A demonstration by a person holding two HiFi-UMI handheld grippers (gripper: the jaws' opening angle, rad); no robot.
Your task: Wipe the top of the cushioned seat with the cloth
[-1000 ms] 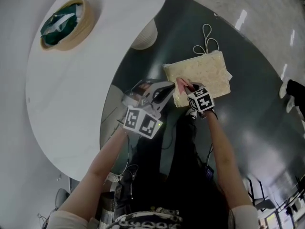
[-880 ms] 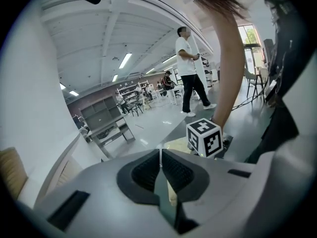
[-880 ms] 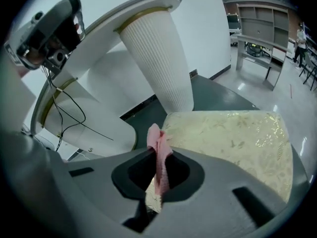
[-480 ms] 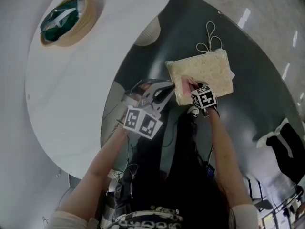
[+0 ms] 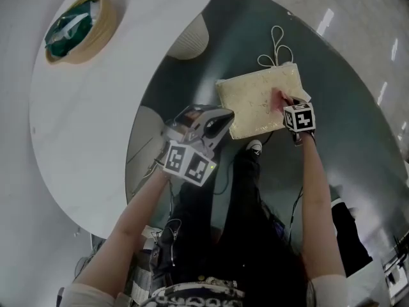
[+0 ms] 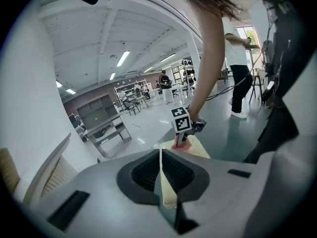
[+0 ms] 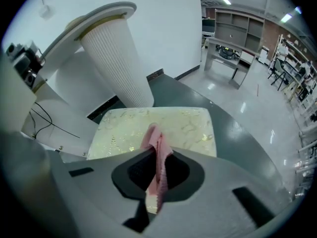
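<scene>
The pink cloth, a thin, limp strip of finely woven fabric, is pinched between the two jaws of the right gripper, which are closed tight on it. Its free end droops forward onto the top of the cushioned seat. The seat is a flat, square, padded slab with rounded corners, cream-yellow with a marbled, faintly glittering pattern. It sits low over the glossy dark grey-green floor, and in the head view the cloth meets it near its right edge. Two thin white cord loops stick out from the seat's far edge. The left gripper hangs just beside the seat's near left corner, jaws pressed together with nothing between them. Beside the seat rises the ribbed, cone-shaped white pedestal of a smooth round white table, which bears a shallow tan basket holding something green.
</scene>
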